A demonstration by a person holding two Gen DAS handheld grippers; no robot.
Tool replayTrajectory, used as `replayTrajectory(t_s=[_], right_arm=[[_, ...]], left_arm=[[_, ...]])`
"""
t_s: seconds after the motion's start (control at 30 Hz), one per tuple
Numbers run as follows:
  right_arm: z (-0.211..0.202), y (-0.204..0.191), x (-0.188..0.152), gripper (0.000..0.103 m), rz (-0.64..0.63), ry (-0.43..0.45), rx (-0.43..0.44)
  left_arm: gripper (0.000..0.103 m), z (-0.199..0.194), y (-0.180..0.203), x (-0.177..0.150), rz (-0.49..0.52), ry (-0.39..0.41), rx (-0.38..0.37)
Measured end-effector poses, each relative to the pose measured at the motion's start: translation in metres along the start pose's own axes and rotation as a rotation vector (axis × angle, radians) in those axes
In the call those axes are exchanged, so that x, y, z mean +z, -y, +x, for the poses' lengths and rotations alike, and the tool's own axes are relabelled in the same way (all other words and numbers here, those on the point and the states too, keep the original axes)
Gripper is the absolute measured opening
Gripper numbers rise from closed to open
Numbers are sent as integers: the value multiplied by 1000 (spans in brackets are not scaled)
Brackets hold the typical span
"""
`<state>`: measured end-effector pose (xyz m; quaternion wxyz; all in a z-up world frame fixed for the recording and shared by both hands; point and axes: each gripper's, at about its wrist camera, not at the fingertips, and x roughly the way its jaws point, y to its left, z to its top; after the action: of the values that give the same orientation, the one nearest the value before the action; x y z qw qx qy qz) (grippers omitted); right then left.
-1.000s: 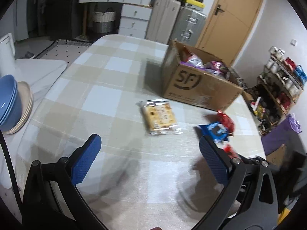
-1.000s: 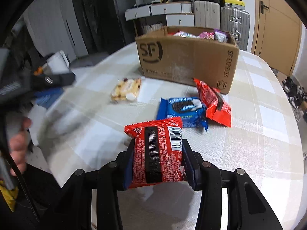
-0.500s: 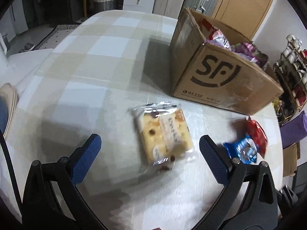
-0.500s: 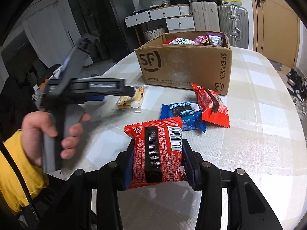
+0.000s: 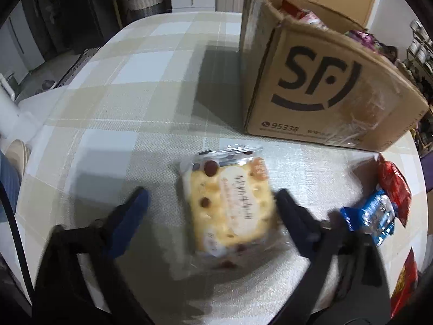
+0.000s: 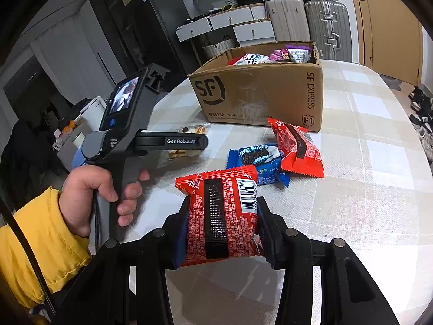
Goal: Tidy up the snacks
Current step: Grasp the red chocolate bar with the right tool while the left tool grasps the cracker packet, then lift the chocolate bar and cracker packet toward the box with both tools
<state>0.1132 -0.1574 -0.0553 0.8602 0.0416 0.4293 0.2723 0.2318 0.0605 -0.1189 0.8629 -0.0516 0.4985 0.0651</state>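
A clear-wrapped yellow cake packet lies flat on the checked tablecloth. My left gripper straddles it, its jaws closing: the right finger touches the wrapper's edge, while the left finger stands apart from it. My right gripper is shut on a red snack packet, held above the table. The open SF cardboard box, with several snacks inside, stands just behind the cake. In the right wrist view the same cake packet is half hidden behind the left gripper's rail.
A blue cookie packet and another red packet lie before the box. A person's hand in a yellow sleeve holds the left gripper's handle. Suitcases and white drawers stand behind the table; shoes lie at the right.
The left gripper came forward and down over the cake packet, and its jaws narrowed around it. The right gripper kept still with the red packet.
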Motion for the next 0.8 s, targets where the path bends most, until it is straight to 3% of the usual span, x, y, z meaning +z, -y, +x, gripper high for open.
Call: replayTrajectory(t_s=[0.03,0.07,0.23,0.5,0.8], right_arm=[[-1,0,0,45,-2,2,-5],[-1,0,0,45,-3,3,-9],[-1,0,-1,45,-2,8,-20],[-4,8,-3,45,36,25,-46],[-24,3,0,45,78,115,-17]], left_arm=[[57,-4,1,1,15,8,-12],[56,-6,0,0,26,4,-17],[55,-13,-12,-4,26,5,-102],[55,-42,-40,-28,-2,28,-128],[55,-118,-10,-66,81,167,-188]])
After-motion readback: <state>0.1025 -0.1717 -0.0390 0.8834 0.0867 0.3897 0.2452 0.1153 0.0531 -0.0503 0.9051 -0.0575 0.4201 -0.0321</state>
